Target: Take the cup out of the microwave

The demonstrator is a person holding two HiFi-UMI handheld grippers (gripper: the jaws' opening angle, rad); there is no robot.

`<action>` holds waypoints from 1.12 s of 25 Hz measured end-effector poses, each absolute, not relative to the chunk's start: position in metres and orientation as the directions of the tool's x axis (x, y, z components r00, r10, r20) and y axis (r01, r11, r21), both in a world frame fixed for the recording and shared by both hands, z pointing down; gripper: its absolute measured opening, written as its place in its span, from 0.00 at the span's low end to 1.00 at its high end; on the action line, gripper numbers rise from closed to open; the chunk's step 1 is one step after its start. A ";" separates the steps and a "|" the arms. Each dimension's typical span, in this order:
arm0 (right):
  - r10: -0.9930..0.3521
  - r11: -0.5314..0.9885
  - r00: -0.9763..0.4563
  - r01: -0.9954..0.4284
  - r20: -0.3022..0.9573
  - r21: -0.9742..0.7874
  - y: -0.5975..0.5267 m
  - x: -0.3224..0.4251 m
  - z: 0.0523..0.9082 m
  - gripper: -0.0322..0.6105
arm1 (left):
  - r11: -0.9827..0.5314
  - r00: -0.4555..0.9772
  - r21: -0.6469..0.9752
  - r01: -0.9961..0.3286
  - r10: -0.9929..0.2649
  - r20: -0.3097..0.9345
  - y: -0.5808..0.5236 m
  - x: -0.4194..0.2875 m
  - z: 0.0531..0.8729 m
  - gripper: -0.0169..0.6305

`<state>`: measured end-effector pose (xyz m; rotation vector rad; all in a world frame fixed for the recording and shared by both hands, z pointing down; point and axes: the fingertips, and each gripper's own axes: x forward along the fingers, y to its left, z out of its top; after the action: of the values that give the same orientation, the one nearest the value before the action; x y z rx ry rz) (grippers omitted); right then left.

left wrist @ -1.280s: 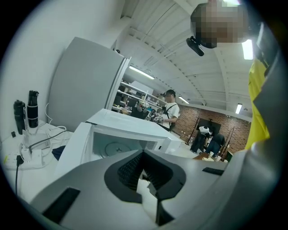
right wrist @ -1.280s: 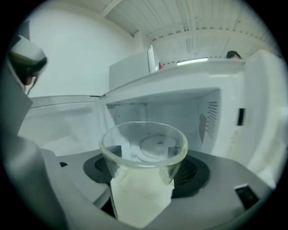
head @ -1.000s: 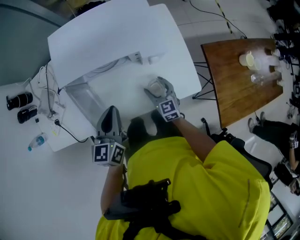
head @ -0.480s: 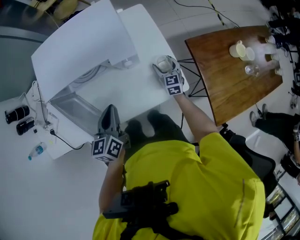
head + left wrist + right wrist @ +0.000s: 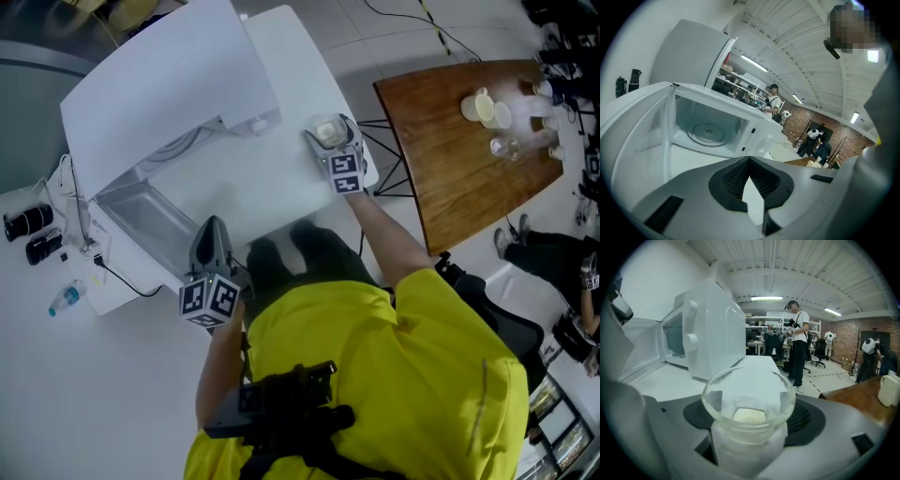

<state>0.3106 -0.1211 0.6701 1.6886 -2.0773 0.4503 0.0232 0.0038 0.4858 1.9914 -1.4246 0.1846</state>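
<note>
A clear glass cup [image 5: 327, 131] stands on the white table [image 5: 267, 192] at its right edge, to the right of the microwave [image 5: 155, 89]. My right gripper [image 5: 324, 127] is around the cup [image 5: 748, 394]; its jaws are opening and a thin dark gap shows beside the glass. The microwave's door [image 5: 141, 214] hangs open, and the chamber holds only the turntable [image 5: 708, 133]. My left gripper [image 5: 212, 225] is shut with nothing in it and hovers at the table's near edge, pointing at the microwave [image 5: 740, 122].
A wooden table [image 5: 441, 159] with cups [image 5: 483, 105] stands to the right across a gap. Cables, black cylinders [image 5: 28, 220] and a small bottle [image 5: 66, 298] lie on the left. People stand in the room behind [image 5: 799, 341].
My right gripper carried the cup from in front of the microwave to the table's right edge, then stayed there. My left gripper sank a little toward the near edge.
</note>
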 end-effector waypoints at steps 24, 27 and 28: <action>-0.875 0.404 -0.426 -0.904 0.231 -0.137 -0.027 0.183 0.386 0.05 | -0.030 0.127 0.224 -0.974 -0.893 0.432 0.027 -0.125 0.451 0.03; -0.856 0.445 -0.465 -0.885 0.225 -0.136 -0.023 0.155 0.375 0.05 | -0.057 0.163 0.269 -0.962 -0.906 0.390 0.028 -0.139 0.434 0.03; -0.853 0.446 -0.470 -0.882 0.225 -0.153 -0.023 0.149 0.373 0.05 | -0.079 0.183 0.276 -0.958 -0.908 0.376 0.027 -0.140 0.427 0.03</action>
<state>0.1486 -0.0226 0.3733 1.5507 -2.5715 0.3780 -0.1398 0.0269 0.4269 2.0109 -1.7484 0.1449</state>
